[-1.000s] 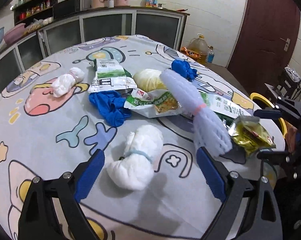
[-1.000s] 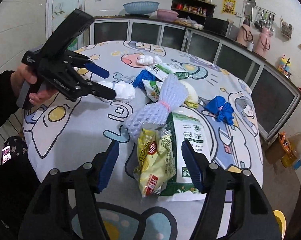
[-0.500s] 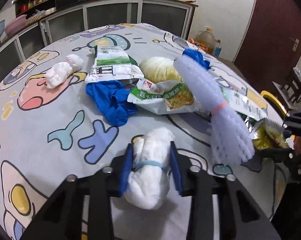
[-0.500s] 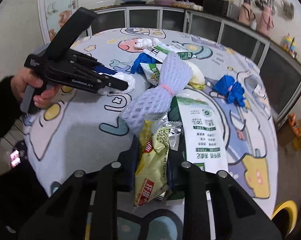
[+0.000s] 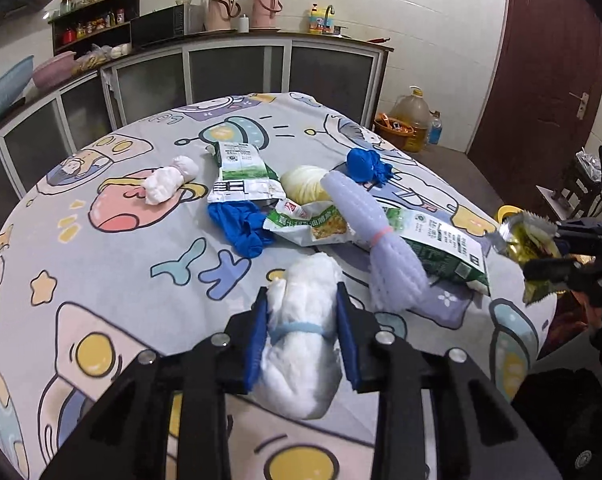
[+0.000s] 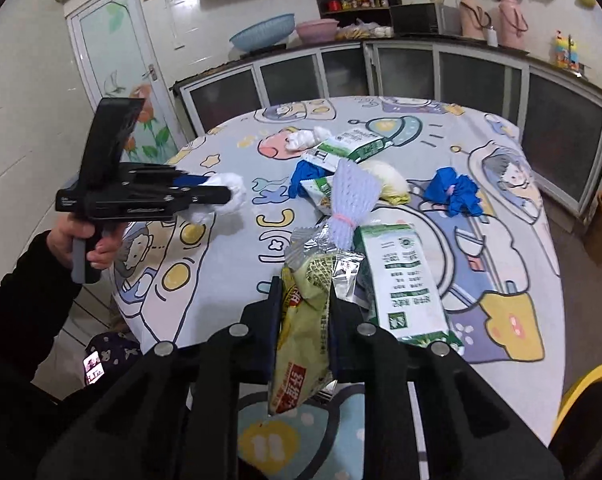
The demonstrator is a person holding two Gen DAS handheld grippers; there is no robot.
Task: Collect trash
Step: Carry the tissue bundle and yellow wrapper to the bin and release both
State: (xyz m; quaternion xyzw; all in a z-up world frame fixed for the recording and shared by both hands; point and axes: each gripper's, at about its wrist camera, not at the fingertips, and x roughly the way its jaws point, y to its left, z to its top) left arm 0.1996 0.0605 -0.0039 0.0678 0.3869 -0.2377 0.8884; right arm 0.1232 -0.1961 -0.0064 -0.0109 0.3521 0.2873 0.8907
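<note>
Both jaws apparently clamp trash.

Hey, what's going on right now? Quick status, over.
Left gripper shut on white tissue bundle. Right gripper shut on yellow snack wrapper. More trash on table. Nothing blocking.

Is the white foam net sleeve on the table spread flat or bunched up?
Bunched: a pink band cinches the foam net sleeve near its middle, and both ends fan out.
</note>
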